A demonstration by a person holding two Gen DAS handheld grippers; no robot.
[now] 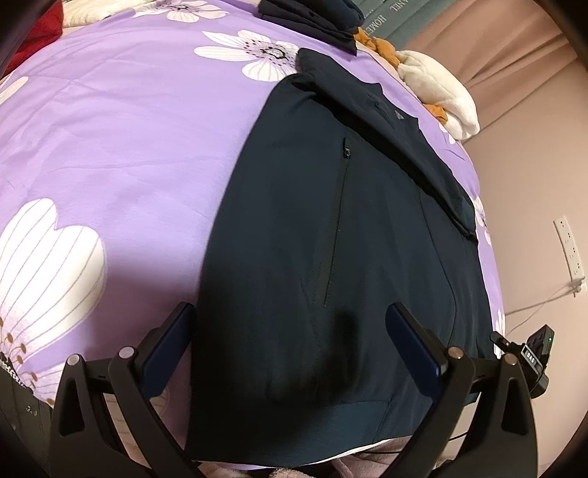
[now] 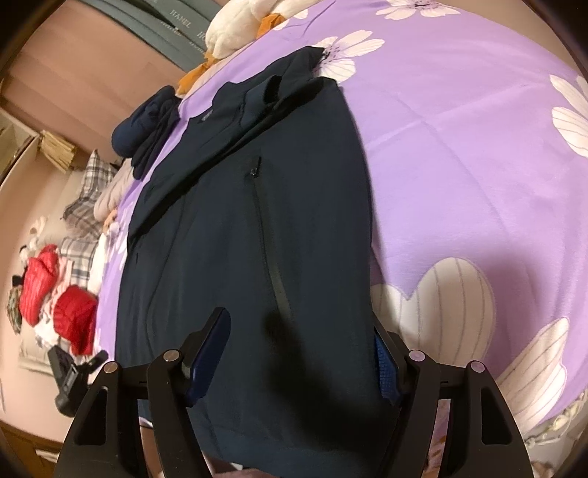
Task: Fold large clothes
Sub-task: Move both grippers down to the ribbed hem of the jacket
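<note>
A large dark navy jacket [image 1: 330, 235] lies flat on a purple flowered bedspread [image 1: 128, 147], folded lengthwise with a sleeve laid across its upper part and a zipped pocket facing up. My left gripper [image 1: 294, 316] is open and hovers over the jacket's hem end, one finger on each side of the fabric. In the right wrist view the same jacket [image 2: 257, 220] runs away from me. My right gripper [image 2: 301, 327] is open over the hem, and its right finger [image 2: 386, 364] sits at the jacket's right edge. Neither gripper holds anything.
A second folded dark garment [image 1: 316, 18] lies at the far end of the bed, also showing in the right wrist view [image 2: 147, 125]. A white and orange plush toy [image 1: 437, 88] sits beside it. Red clothes [image 2: 55, 294] and plaid bedding [image 2: 88, 191] lie on the floor.
</note>
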